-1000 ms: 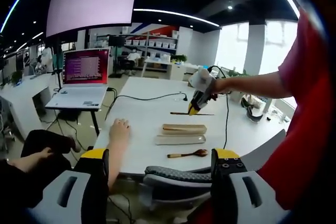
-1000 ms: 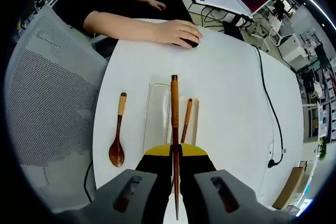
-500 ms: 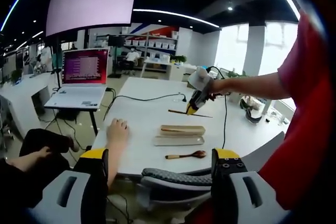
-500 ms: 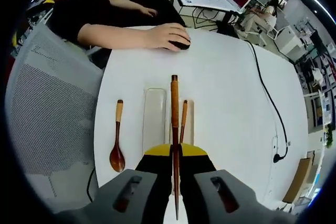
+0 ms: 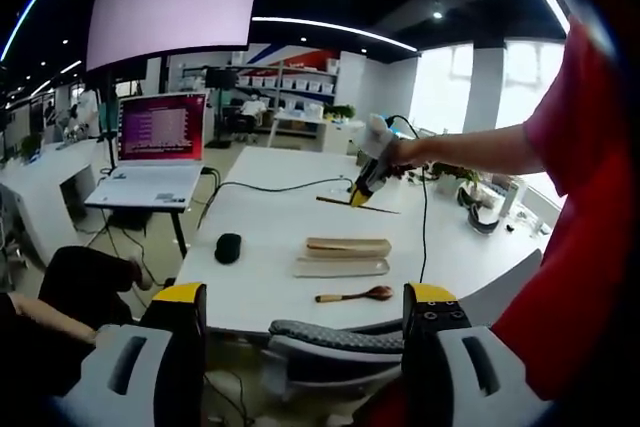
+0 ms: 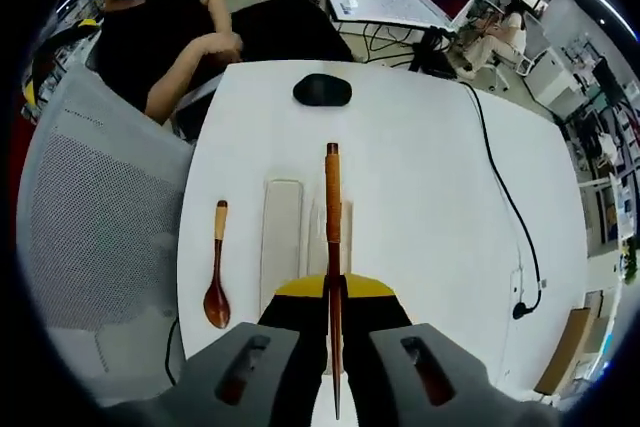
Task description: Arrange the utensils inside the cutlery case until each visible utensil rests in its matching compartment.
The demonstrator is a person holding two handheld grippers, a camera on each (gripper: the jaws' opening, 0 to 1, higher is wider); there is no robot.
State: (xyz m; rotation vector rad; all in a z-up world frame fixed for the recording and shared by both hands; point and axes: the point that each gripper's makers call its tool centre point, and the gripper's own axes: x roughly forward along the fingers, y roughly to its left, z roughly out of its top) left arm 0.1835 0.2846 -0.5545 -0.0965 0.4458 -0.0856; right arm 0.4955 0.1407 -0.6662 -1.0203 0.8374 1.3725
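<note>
In the left gripper view, the left gripper [image 5: 303,347] is seen at the bottom with its two yellow-tipped jaws standing wide apart and nothing between them. Just beyond the jaws, the grey mesh back of an office chair [image 5: 335,332] is placed against the near edge of the round white table [image 5: 270,232]. On the table a brown wooden spoon [image 5: 357,295] is lying nearest to this edge. Behind it, the pale translucent lid of the cutlery case [image 5: 343,267] is laid flat, and just beside that the long wooden cutlery case [image 5: 348,246] is found. A black computer mouse [image 5: 228,247] is resting to the left of them, well apart. Above the far part of the table, the right gripper [image 5: 359,196] is held by an outstretched arm in a red sleeve [image 5: 575,117], and it is closed on a dark brown wooden chopstick [image 5: 358,207], which is lifted clear of the table. A black cable [image 5: 285,187] is running across the far side, and an open white laptop with a pink screen [image 5: 158,152] is standing on a separate desk to the left.

In the right gripper view, the chopstick [image 6: 332,247] is clamped between the jaws and is pointing forward above the case [image 6: 322,247], so that part of the case is hidden. The lid [image 6: 281,247] and the spoon [image 6: 216,277] are lying to the left. A seated person in black [image 6: 170,32] is seen beyond the table.
</note>
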